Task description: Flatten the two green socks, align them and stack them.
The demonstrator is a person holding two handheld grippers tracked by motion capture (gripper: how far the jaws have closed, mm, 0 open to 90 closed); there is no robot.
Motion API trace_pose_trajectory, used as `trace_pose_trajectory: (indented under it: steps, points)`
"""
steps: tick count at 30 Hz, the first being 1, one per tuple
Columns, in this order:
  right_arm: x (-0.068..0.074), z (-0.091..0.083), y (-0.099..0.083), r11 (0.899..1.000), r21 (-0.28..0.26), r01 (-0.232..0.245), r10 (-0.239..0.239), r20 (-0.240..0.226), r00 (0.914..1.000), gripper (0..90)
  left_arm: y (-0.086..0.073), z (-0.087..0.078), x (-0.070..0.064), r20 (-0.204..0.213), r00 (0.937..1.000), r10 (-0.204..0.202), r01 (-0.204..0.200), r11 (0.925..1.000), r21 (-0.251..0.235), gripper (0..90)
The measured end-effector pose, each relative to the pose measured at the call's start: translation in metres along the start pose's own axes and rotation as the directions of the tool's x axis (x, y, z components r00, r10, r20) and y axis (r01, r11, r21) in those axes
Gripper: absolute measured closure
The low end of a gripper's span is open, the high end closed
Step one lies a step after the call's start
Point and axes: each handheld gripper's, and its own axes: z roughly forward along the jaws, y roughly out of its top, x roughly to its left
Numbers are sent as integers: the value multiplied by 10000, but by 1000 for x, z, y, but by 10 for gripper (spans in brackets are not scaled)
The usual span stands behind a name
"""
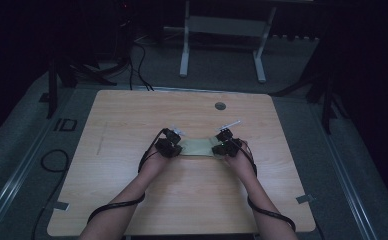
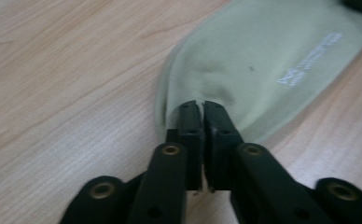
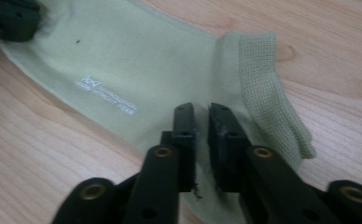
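Counter (image 1: 132, 200): pale wood-grain top, bare apart from the work at its middle.

Sock (image 1: 198, 148): light green, lying flat across the counter's centre, printed white lettering (image 3: 105, 95) on its side, ribbed cuff (image 3: 263, 88) at one end. Held at both ends, apparently to keep it stretched flat.

Left gripper (image 2: 201, 106): jaws pinched together on the toe end.

Right gripper (image 3: 201, 111): jaws nearly closed, a narrow gap between them, pressing on the fabric beside the cuff.
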Motion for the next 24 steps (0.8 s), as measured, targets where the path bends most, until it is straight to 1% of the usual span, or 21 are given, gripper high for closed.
trace_pose_trajectory:
  steps: [1,3,5,7,8,9,10,11,13,14,15,16,17,18,19,20,21,22,24]
  points:
    - [2,-3,1,10000,-55,-5,5,-71,10000,760,1,-4,0,102,9999,37,-36,9999,-127,792]
    - [5,-8,2,9997,-248,73,-76,-126,9999,727,3,-9,-2,235,9997,79,-72,9996,-274,750]
    - [8,-14,3,9991,-402,153,-160,-190,9997,665,4,-14,-5,468,9988,120,-99,9990,-443,635]
    - [10,-18,4,9977,-599,329,-340,-182,9993,570,5,-18,-8,619,9981,51,-10,9979,-650,527]
    - [10,-18,4,9977,-599,329,-340,-182,9993,570,5,-18,-8,619,9981,51,-10,9979,-650,461]
    - [11,-20,4,9972,-658,361,-374,-177,9991,513,5,-20,-11,729,9972,134,-86,9977,-667,461]
    - [12,-24,5,9951,-867,468,-494,-286,9984,429,5,-20,-13,740,9971,168,-116,9975,-700,375]
    - [12,-25,4,9947,-891,518,-547,-305,9980,386,5,-21,-14,713,9973,201,-148,9971,-741,334]
    - [12,-29,3,9914,-1145,639,-666,-198,9976,342,5,-22,-14,759,9969,201,-140,9967,-802,253]
    - [12,-29,3,9914,-1145,639,-666,-198,9976,342,5,-22,-14,759,9969,201,-140,9967,-802,241]
    - [12,-30,2,9915,-1161,583,-606,-165,9980,310,4,-22,-13,789,9968,144,-77,9964,-840,241]
    - [10,-32,1,9909,-1245,514,-534,-126,9985,292,2,-23,-13,831,9964,169,-98,9963,-853,194]
    - [6,-35,-2,9906,-1320,357,-394,-251,9989,239,0,-24,-12,780,9967,206,-136,9959,-896,140]
    - [3,-36,-4,9940,-1032,366,-400,-311,9987,166,-2,-25,-12,787,9967,206,-124,9946,-1031,136]
    - [1,-36,-5,9942,-1009,366,-406,-375,9985,152,-3,-25,-11,750,9970,194,-113,9942,-1068,107]
    - [-1,-37,-7,9945,-1021,238,-281,-407,9988,149,-4,-24,-11,739,9971,157,-80,9947,-1030,71]
    - [-3,-37,-9,9938,-1085,236,-274,-340,9990,142,-7,-25,-10,801,9968,80,9,9939,-1100,51]
    - [-5,-39,-11,9936,-1093,289,-320,-268,9991,140,-9,-25,-9,776,9970,38,49,9938,-1115,35]
    - [-8,-40,-15,9914,-1287,229,-257,-202,9995,141,-13,-26,-8,661,9978,19,60,9929,-1188,27]
